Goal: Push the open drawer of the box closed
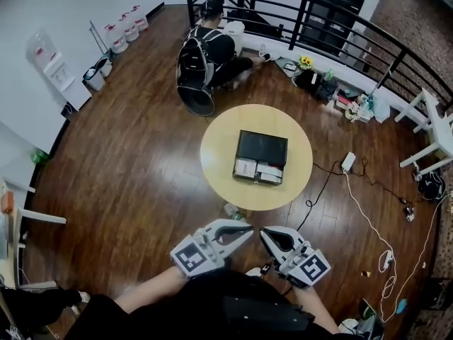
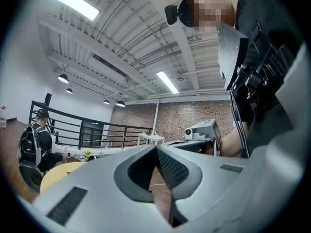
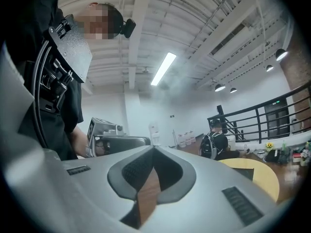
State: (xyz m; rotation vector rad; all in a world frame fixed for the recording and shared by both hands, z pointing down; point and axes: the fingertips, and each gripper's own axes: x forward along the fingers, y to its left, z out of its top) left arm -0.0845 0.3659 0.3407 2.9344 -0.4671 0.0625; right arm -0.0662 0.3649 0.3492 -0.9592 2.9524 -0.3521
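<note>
Black box [image 1: 262, 147] on the round table [image 1: 219, 183] — that is my target, and it stands well apart from me, across a stretch of wood floor [image 1: 134, 168]. Its drawer [image 1: 258, 170] is pulled out on the side facing me, showing white contents; whether packets or papers I can't tell. It sits a little right of the table's middle, its top plain and dark.

Step in hand, as I judge it: the approach. The drawer is not yet touched. My left gripper [image 1: 248, 230] and right gripper [image 1: 264, 233] are held low before my body, tips turned toward each other and close together. Both pairs of jaws are pressed together with nothing between them, which suits pushing, since closed tips make a firm blunt end.

Next I must get up to the table's near edge, set one or both tips flat against the drawer front near its middle, and press straight toward the box. An off-centre push could skew the drawer or slide the box across the smooth top — a steadying gripper behind the box may help.
</note>
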